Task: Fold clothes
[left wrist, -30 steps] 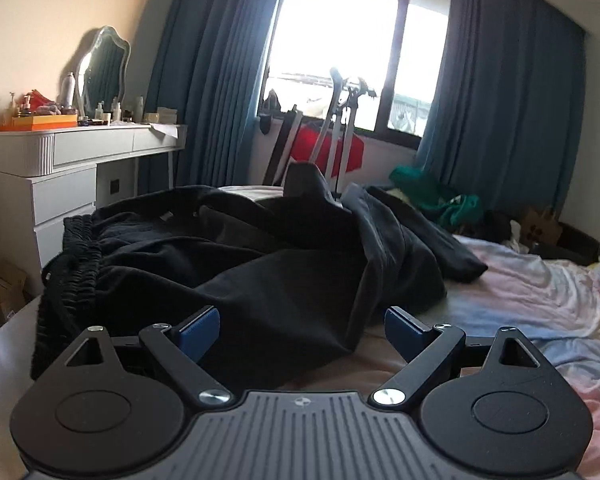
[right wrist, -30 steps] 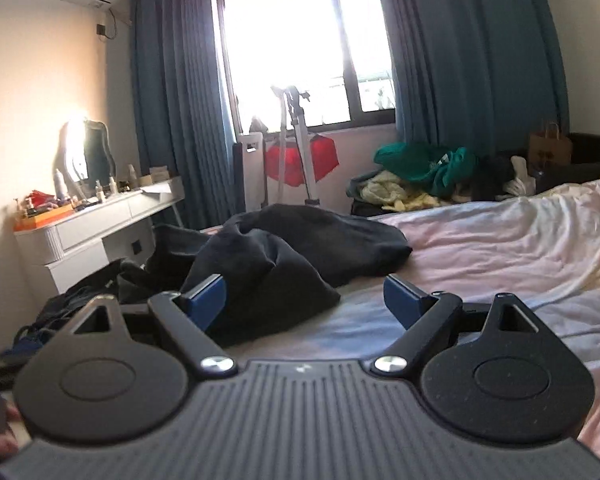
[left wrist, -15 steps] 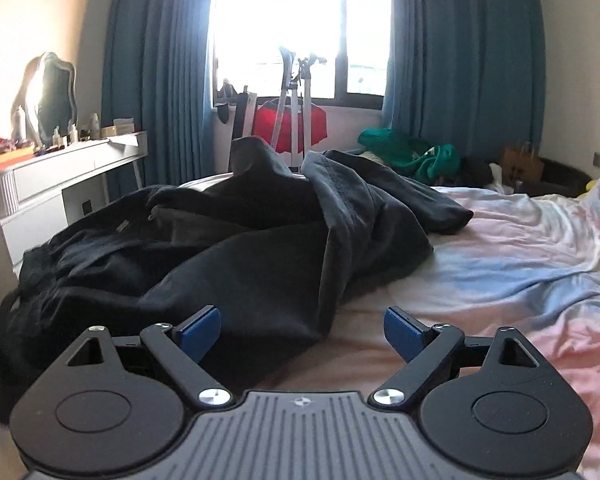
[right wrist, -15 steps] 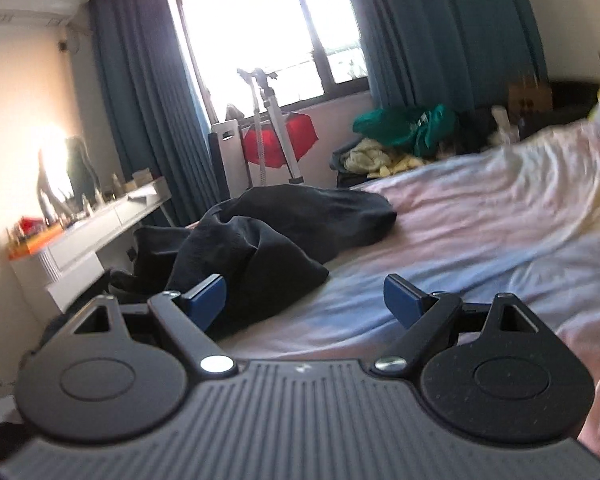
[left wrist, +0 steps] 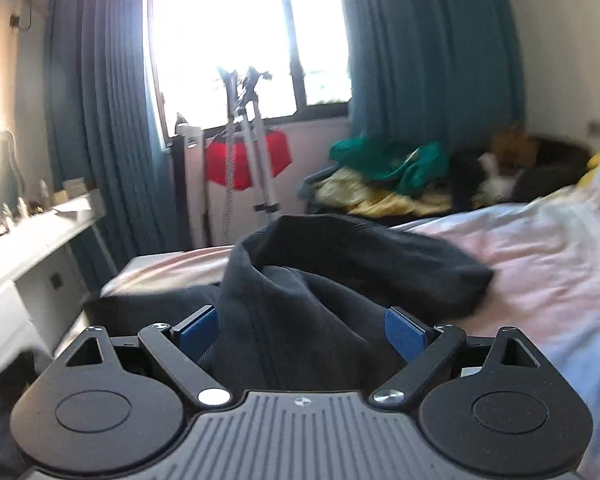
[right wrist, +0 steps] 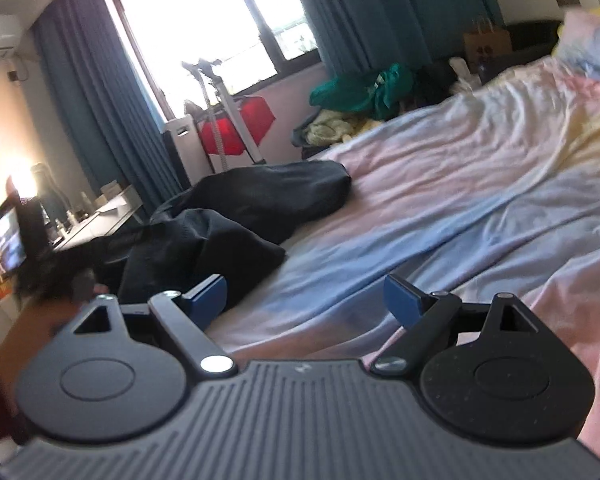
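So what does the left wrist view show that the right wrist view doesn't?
Only the left wrist view shows the black garment bunched right between the open left gripper fingers, which haven't closed on it.

Only the right wrist view shows the open right gripper over bare bedsheet, the garment off to its left, plus a paper bag by the far wall.

Both show the window, the red cloth on a stand and the green clothes pile.
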Tool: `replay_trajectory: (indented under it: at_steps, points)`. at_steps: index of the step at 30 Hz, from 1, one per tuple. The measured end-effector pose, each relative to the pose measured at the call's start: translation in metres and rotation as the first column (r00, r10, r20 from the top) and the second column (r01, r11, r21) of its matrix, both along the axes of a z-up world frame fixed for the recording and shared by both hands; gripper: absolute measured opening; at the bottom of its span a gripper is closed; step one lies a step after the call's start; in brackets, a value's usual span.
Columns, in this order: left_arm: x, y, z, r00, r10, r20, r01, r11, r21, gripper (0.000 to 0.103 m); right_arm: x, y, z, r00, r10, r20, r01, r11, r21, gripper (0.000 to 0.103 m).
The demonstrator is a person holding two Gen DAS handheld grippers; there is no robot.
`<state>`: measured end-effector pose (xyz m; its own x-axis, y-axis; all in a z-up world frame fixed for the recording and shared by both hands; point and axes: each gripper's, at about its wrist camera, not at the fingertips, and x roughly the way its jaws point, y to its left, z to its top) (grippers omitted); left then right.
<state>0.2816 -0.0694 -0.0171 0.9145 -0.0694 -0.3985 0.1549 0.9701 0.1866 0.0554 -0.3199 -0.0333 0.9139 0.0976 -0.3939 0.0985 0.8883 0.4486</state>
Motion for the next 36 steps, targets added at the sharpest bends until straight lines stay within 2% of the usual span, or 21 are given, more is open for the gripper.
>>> replay_trajectory:
  at_steps: [2, 6, 8, 12, 14, 15, 16, 17, 18, 19, 20, 22, 25, 27, 29, 31, 33, 36]
  points:
    - [0.033, -0.002, -0.003, 1.0, 0.025, -0.007, -0.025, 0.999, 0.025, 0.092, 0.008, -0.002, -0.006, 1.0, -0.008, -0.014, 0.009, 1.0, 0.012, 0.087]
    - [0.093, -0.007, -0.014, 0.992, 0.1, -0.076, -0.097, 0.994, 0.041, 0.092, 0.022, 0.002, -0.016, 1.0, -0.012, -0.006, 0.011, 0.999, -0.042, 0.087]
    - [0.115, -0.009, -0.019, 0.987, 0.121, -0.11, -0.117, 0.992, 0.038, 0.09, 0.029, 0.002, -0.022, 1.0, -0.008, -0.006, 0.008, 0.999, -0.042, 0.087]
    - [0.143, -0.022, -0.033, 0.978, 0.147, -0.146, -0.132, 0.986, 0.104, 0.087, 0.043, -0.001, -0.033, 0.999, -0.004, -0.034, 0.004, 1.0, 0.006, 0.087]
    - [0.154, -0.028, -0.037, 0.974, 0.164, -0.156, -0.142, 0.979, 0.145, 0.069, 0.045, -0.002, -0.034, 1.0, 0.001, -0.029, -0.001, 1.0, 0.026, 0.087]
    - [0.155, -0.028, -0.036, 0.972, 0.172, -0.16, -0.151, 0.979, 0.139, 0.053, 0.044, -0.002, -0.034, 1.0, 0.002, -0.024, -0.001, 1.0, 0.029, 0.087]
    - [0.156, -0.028, -0.036, 0.97, 0.181, -0.165, -0.159, 0.978, 0.134, 0.033, 0.043, -0.001, -0.035, 1.0, -0.002, -0.018, 0.002, 1.0, 0.026, 0.087]
    - [0.155, -0.029, -0.034, 0.966, 0.185, -0.183, -0.164, 0.979, 0.122, 0.021, 0.042, -0.001, -0.035, 1.0, -0.006, -0.012, 0.006, 1.0, 0.023, 0.087]
    - [0.15, -0.034, -0.028, 0.967, 0.176, -0.183, -0.154, 0.98, 0.129, 0.015, 0.042, -0.001, -0.036, 1.0, -0.008, -0.011, 0.008, 1.0, 0.022, 0.087]
    - [0.145, -0.04, -0.021, 0.969, 0.168, -0.183, -0.144, 0.98, 0.136, 0.013, 0.042, -0.001, -0.037, 1.0, -0.007, -0.017, 0.008, 1.0, 0.027, 0.087]
    - [0.14, -0.045, -0.015, 0.97, 0.159, -0.183, -0.134, 0.981, 0.143, 0.012, 0.042, -0.002, -0.037, 1.0, -0.006, -0.02, 0.007, 1.0, 0.031, 0.087]
    - [0.113, -0.062, 0.008, 0.989, 0.08, -0.127, -0.058, 0.984, 0.168, 0.01, 0.038, -0.002, -0.033, 1.0, -0.012, -0.007, 0.013, 1.0, 0.027, 0.087]
    - [0.06, -0.082, 0.039, 0.997, -0.038, -0.072, 0.05, 0.983, 0.176, 0.01, 0.027, -0.002, -0.022, 0.998, -0.044, 0.034, 0.044, 0.999, 0.012, 0.087]
    - [0.018, -0.089, 0.055, 0.991, -0.13, -0.035, 0.135, 0.972, 0.192, 0.009, 0.019, -0.004, -0.015, 0.996, -0.058, 0.06, 0.057, 0.998, 0.017, 0.087]
    - [-0.032, -0.087, 0.069, 0.979, -0.203, 0.009, 0.199, 0.965, 0.172, 0.008, 0.01, -0.007, -0.009, 0.994, -0.073, 0.086, 0.072, 0.997, 0.021, 0.087]
    - [-0.08, -0.081, 0.064, 0.97, -0.243, -0.007, 0.243, 0.965, 0.099, 0.008, -0.001, -0.01, -0.003, 0.989, -0.094, 0.114, 0.092, 0.995, 0.025, 0.087]
    - [-0.13, -0.071, 0.045, 0.964, -0.266, 0.005, 0.266, 0.963, 0.043, 0.008, -0.01, -0.014, 0.001, 0.985, -0.117, 0.127, 0.113, 0.993, 0.043, 0.087]
    - [-0.19, -0.047, 0.005, 0.965, -0.261, -0.027, 0.259, 0.965, -0.05, 0.008, -0.02, -0.023, 0.0, 0.986, -0.131, 0.103, 0.122, 0.988, 0.095, 0.087]
